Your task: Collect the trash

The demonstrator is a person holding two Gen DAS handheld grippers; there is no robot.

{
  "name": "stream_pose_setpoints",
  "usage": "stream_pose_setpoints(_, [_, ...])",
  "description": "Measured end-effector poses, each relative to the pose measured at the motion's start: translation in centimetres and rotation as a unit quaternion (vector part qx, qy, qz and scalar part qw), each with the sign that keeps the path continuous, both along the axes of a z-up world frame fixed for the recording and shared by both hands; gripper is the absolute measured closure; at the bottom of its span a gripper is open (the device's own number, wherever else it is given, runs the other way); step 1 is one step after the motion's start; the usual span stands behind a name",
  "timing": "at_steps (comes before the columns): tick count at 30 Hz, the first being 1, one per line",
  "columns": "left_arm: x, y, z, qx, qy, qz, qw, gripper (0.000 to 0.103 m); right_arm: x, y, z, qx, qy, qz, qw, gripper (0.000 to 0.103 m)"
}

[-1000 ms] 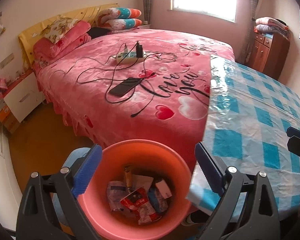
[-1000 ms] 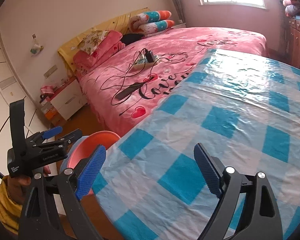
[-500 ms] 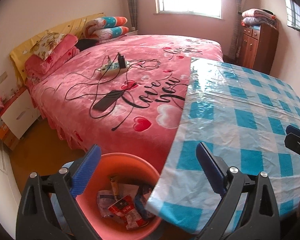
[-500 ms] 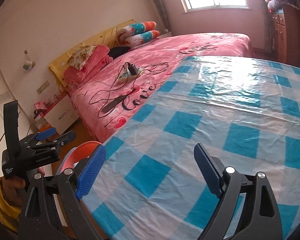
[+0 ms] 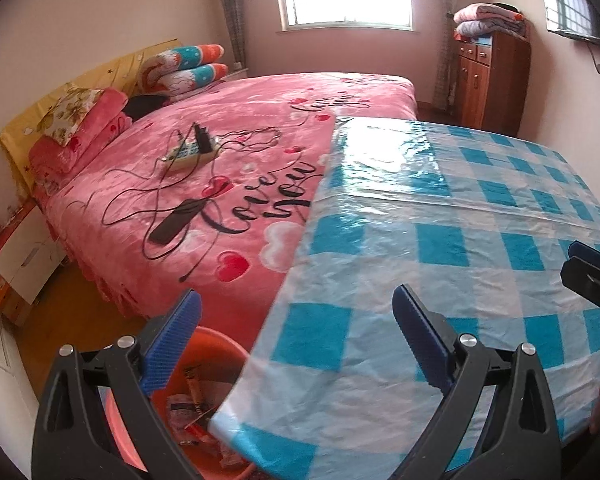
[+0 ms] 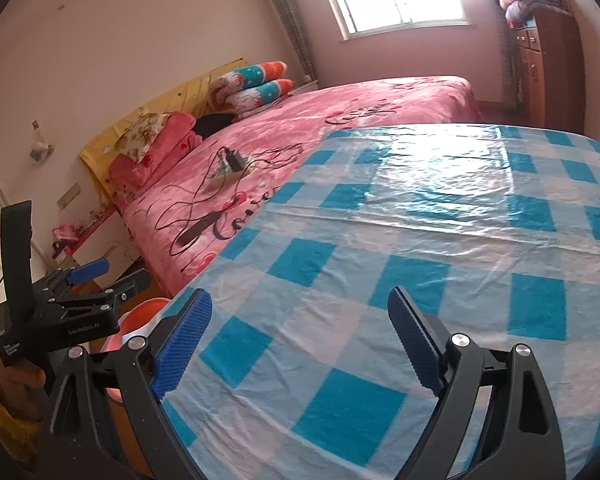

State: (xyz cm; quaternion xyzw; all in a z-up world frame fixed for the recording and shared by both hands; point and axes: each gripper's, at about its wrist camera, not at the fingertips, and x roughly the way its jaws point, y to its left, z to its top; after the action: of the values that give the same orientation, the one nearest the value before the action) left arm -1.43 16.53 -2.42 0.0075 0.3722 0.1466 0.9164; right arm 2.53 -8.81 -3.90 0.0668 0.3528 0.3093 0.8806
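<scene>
A round orange plastic bucket [image 5: 216,354] stands on the floor under the near left corner of the table with the blue-and-white checked plastic cloth [image 5: 440,248]. Crumpled wrappers and paper scraps [image 5: 192,404] lie in its bottom, partly hidden by the cloth's overhang. The left gripper [image 5: 296,340] tilts down over that corner, blue pads spread wide and holding nothing. The right gripper [image 6: 300,336] hangs over the cloth nearer the table's front edge, equally wide apart and empty.
</scene>
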Motion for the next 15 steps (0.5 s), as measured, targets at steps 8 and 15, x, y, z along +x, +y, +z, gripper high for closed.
stream_pose_setpoints(8, [1.6,-3.1,0.1,0.0,0.002,-0.028,0.9996,0.006,0.7,-2.9,-0.1,0.003,-0.003,-0.035,0.999,0.014])
stream_pose_setpoints(15, [3.0,-5.6,0.1,-0.008,-0.001,-0.051,0.9987,0.006,1.5,-5.9,-0.1,0.005,-0.005,-0.072,0.997,0.014])
